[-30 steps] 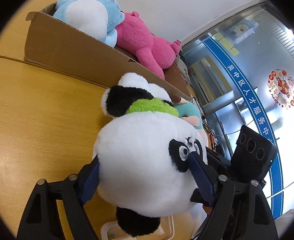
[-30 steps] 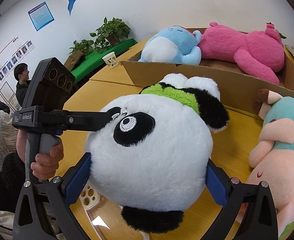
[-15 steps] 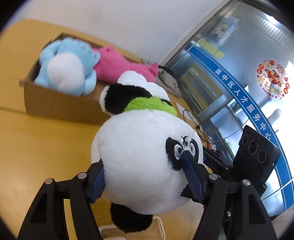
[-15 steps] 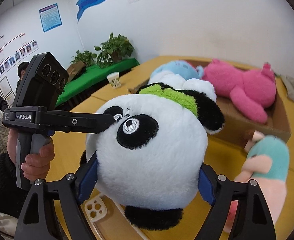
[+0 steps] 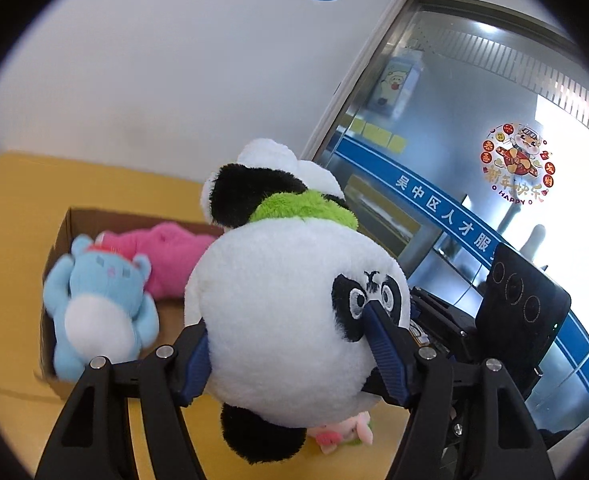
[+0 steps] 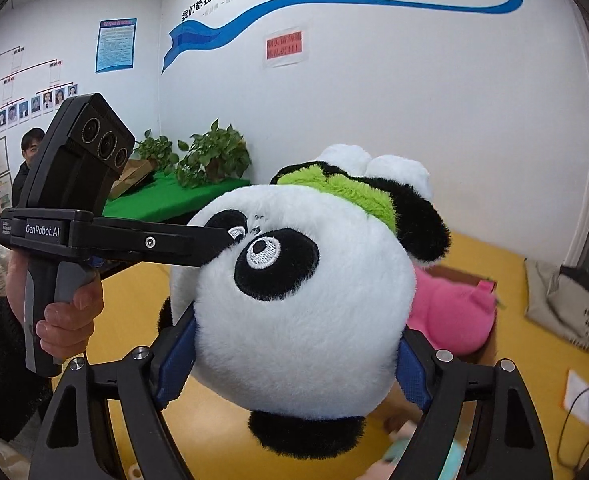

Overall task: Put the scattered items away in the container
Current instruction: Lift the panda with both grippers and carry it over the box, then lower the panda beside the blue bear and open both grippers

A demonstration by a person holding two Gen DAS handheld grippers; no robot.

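- I am holding the panda (image 5: pixel 290 320) with both tongs at once, and it is hanging clear of the yellow table (image 5: pixel 10 240).
- My left tongs (image 5: pixel 290 344) are pressing on its round white head, the blue pads (image 5: pixel 386 354) sinking into the plush; one pad is lying right by the eye patch.
- My right tongs (image 6: pixel 294 354) are squeezing the same head from the other side, spread about as wide as the head itself.
- In the right view, a finger of my left tongs is touching the panda's face beside the eye, with my left hand (image 6: pixel 68 312) wrapping the grip.
- The box (image 5: pixel 60 240) is sitting on the table beyond and to the left of the panda in the left view, well below it.
- A blue toy (image 5: pixel 94 304) and a pink toy (image 5: pixel 166 252) are lying in the box, side by side.
- A small pink-and-green toy (image 5: pixel 342 432) is peeking out under the panda.
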